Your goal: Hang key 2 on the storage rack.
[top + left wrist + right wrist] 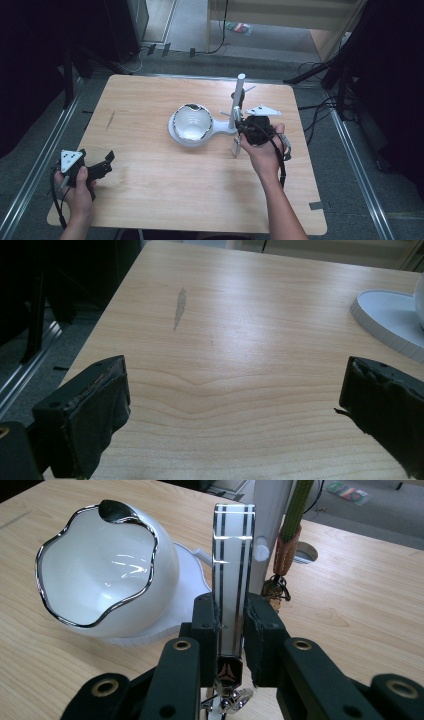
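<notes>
Right tool [231, 630] is clamped on a flat white strip with black lines and a small metal clasp at its lower end [232, 580]; it looks like a watch band or bracelet, but I cannot tell for sure. The jaws are closed against its two faces, gripping the lower part, and the strip stands upright out of them. In the high view the right tool [243, 131] sits near the right-centre of the light wooden tabletop [150, 190], just beside the white upright post [239, 100] of a white display stand. The strip appears in that view as a pale sliver below the tool, too small to read.

The stand has a round white base [222, 128] carrying a glossy white bowl with a wavy silver rim [107, 575], tilted toward the camera. Something green with an orange-brown braided part and a dark clasp [287, 545] hangs close by the post; whether it touches the post is unclear.

Left tool [235, 405] has its jaws wide apart, nothing between them, over bare wood. In the high view the left tool [97, 167] is held at the front-left corner, well apart from the stand. A grey streak [180, 305] marks the wood ahead of it.

Progress, as a judgement: the strip is picked up and brought to the stand, so the grasp is done. Placement is left, either on the post or into the bowl. The strip is not yet resting on either.
</notes>
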Available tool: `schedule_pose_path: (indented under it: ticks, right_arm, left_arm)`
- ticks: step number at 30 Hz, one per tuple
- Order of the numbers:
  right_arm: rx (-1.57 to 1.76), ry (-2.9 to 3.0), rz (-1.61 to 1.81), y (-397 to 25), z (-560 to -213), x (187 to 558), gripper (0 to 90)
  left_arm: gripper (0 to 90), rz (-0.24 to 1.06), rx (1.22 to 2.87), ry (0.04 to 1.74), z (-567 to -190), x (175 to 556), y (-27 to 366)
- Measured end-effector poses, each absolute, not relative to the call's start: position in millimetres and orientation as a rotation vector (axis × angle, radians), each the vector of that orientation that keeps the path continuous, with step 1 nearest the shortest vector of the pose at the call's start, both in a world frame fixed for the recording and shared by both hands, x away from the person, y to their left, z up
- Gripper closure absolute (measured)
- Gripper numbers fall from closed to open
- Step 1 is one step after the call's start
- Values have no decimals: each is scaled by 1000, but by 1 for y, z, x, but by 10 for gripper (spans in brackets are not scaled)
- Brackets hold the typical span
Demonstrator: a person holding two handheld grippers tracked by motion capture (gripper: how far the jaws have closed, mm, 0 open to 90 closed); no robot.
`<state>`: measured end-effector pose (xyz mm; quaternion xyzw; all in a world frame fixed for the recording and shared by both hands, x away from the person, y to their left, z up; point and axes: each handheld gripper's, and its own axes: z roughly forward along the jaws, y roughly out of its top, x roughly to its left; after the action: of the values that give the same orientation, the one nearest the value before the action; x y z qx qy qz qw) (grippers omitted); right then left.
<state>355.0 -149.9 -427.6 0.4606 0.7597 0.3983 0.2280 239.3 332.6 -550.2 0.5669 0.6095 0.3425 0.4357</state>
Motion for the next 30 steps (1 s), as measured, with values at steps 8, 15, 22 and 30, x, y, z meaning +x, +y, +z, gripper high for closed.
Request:
schedule_pose_path:
  ticks: [8, 15, 22, 30]
  right_arm:
    - [1282, 2090, 1140, -154, -429, 358, 773]
    - [1267, 2073, 1145, -154, -428, 358, 771]
    - [1261, 2054, 1151, -155, -428, 358, 762]
    - [1311, 1967, 1124, -164, -424, 360, 834]
  left_arm:
    - [1, 852, 1408, 1518, -550, 239, 333]
    - [1, 853, 1407, 1517, -550, 239, 333]
    - [1, 853, 1406, 1516, -550, 239, 332]
    - [1, 856, 1414, 1516, -550, 239, 332]
